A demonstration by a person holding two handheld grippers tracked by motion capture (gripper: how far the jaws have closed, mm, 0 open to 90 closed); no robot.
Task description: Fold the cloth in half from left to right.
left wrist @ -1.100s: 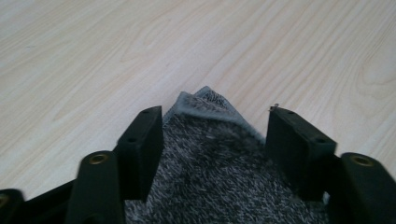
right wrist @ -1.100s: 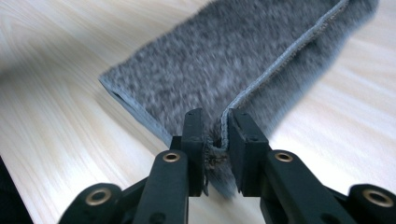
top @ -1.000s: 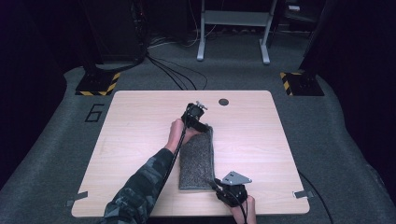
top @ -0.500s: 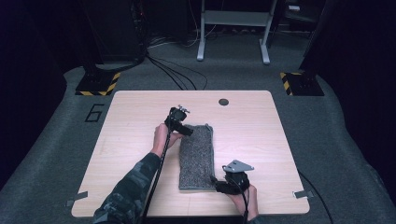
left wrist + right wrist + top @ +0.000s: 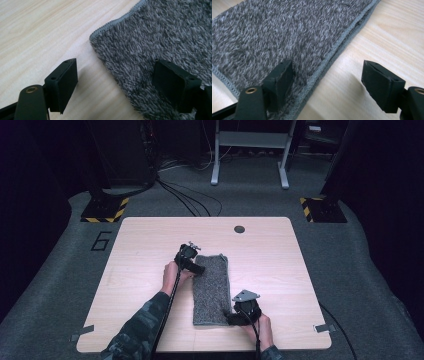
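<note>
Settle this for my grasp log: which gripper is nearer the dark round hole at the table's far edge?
Left. The left gripper sits at the grey towel's far corner, closer to the hole; the right gripper is at the towel's near end.

A grey metal frame (image 5: 248, 150) stands beyond the table, flanked by yellow-black striped bases (image 5: 104, 210) (floor level).

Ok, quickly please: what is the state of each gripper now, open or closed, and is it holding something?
Left gripper: open, holding nothing, jaws astride the edge of the grey towel.
Right gripper: open, holding nothing, jaws astride the towel's edge.
</note>
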